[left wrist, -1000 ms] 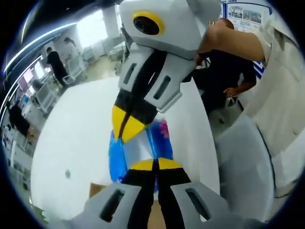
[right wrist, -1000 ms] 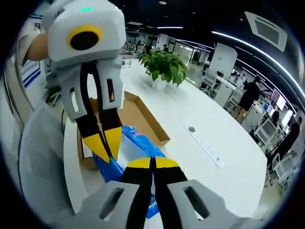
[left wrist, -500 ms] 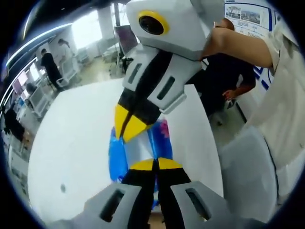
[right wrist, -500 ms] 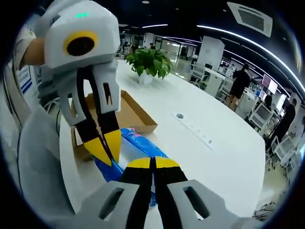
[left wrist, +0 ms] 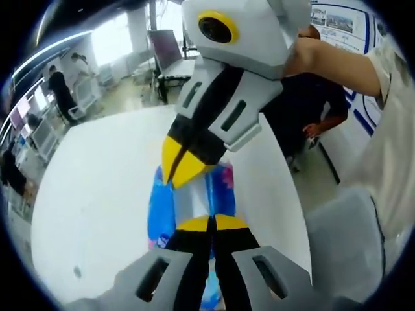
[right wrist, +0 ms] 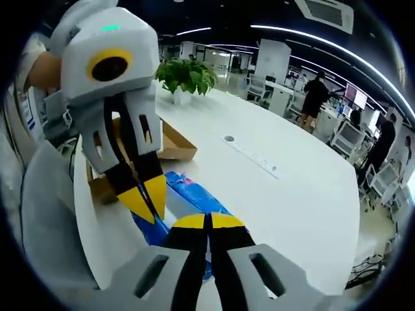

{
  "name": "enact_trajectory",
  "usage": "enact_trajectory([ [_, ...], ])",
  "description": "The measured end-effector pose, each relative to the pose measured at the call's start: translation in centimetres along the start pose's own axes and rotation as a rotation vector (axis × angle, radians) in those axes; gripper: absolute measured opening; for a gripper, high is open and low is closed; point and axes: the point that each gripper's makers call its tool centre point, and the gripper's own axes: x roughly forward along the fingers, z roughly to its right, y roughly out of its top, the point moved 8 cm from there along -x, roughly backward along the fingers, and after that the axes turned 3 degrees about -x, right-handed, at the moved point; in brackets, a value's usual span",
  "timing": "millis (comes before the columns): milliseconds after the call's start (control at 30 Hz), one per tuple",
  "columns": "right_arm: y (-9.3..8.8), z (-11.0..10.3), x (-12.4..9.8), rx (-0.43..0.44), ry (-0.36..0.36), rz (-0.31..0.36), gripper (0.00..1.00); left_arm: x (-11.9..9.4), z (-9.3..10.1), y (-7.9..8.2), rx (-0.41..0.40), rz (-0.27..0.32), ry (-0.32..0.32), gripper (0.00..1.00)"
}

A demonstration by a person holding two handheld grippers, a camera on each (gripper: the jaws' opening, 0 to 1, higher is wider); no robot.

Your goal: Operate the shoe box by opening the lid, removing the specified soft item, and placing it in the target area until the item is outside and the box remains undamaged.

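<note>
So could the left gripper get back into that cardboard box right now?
Probably not yet: the left gripper and the right gripper are both shut on the blue soft package, held between them away from the open shoe box.

A potted plant (right wrist: 183,76) stands at the far end of a long white table (right wrist: 285,194) fitted with a power strip (right wrist: 258,160), while office workers (right wrist: 316,97) stand among desks and chairs (right wrist: 345,139) at the right.
</note>
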Motion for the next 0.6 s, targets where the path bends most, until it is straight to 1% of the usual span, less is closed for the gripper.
enact_trajectory([
  [133,-1.2,0.9,0.0,0.012,-0.003,-0.017,0.00,1.4,-0.4,0.4,-0.001,-0.001,-0.016,0.00],
  [367,-2.6,2.2,-0.1,0.032,-0.007,-0.036,0.00,3.4,-0.7,1.2,0.007,-0.007,-0.046,0.00],
  [600,-3.9,3.5,-0.1,0.047,-0.014,-0.052,0.00,5.4,-1.6,2.0,-0.004,-0.006,-0.065,0.00],
])
